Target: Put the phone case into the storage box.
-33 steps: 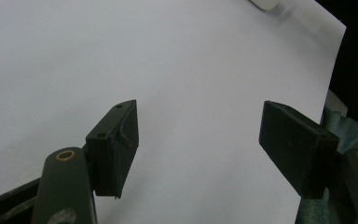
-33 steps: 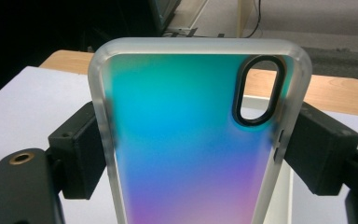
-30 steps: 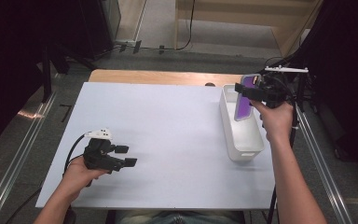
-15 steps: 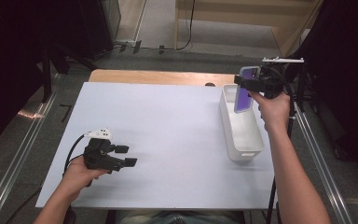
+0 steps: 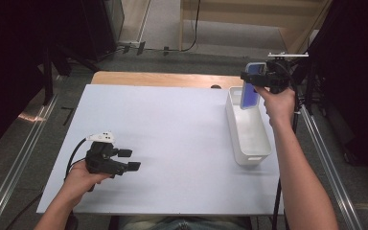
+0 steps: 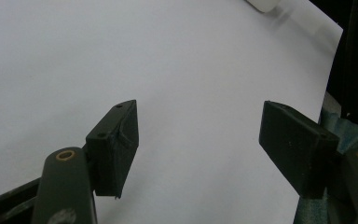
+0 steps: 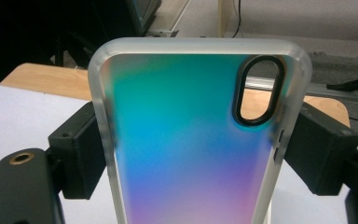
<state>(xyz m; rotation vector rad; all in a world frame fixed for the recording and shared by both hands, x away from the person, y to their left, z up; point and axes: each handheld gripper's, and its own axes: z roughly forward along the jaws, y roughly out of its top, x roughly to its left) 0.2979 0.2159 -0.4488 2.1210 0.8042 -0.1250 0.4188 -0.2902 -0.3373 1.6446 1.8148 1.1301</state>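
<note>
While the white rectangular plastic bin (image 5: 249,139) sits empty on the white counter (image 5: 172,143), the right claw (image 5: 255,82) clamps an iridescent blue-purple phone case (image 5: 251,92) above its far end, the left claw (image 5: 127,159), apart, well away.

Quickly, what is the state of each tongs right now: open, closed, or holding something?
Left tongs: open, holding nothing, low over the white table.
Right tongs: closed on the phone case, held upright above the white bin.

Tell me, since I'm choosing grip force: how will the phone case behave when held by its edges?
The phone case is probably light and somewhat flexible: an empty shell with translucent rims. Its glossy back may be slippery, so the right gripper, clamped across both side edges, likely holds best. Hard squeezing could bow it.
</note>
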